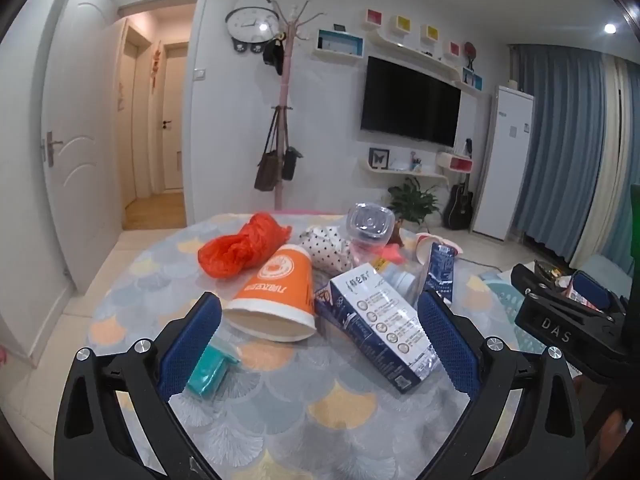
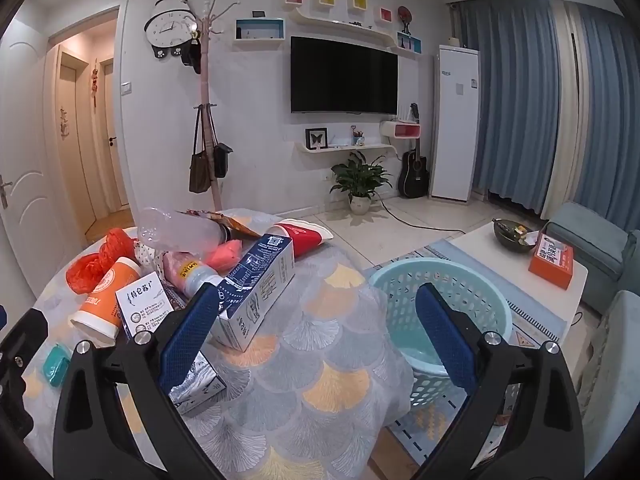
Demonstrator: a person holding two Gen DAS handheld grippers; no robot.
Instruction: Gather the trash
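Observation:
Trash lies on a round table with a fan-pattern cloth [image 1: 280, 420]. My left gripper [image 1: 320, 312] is open and empty, its fingers either side of a tipped orange paper cup [image 1: 276, 296] and a blue-and-white milk carton [image 1: 380, 320]. A teal packet [image 1: 208, 372] lies by the left finger. Farther back are a red plastic bag [image 1: 240, 248], a clear bottle [image 1: 366, 226] and a dotted wrapper [image 1: 328, 252]. My right gripper [image 2: 316, 312] is open and empty, above the table's right edge, a second carton [image 2: 256, 292] beside its left finger. A light blue basket [image 2: 444, 312] stands on the floor below.
A red paper cup [image 2: 304, 236] and a pink wrapper [image 2: 228, 258] lie at the far side of the table. A white coffee table [image 2: 520, 260] with an orange box [image 2: 552, 260] and a bowl stands to the right, a grey sofa beyond it.

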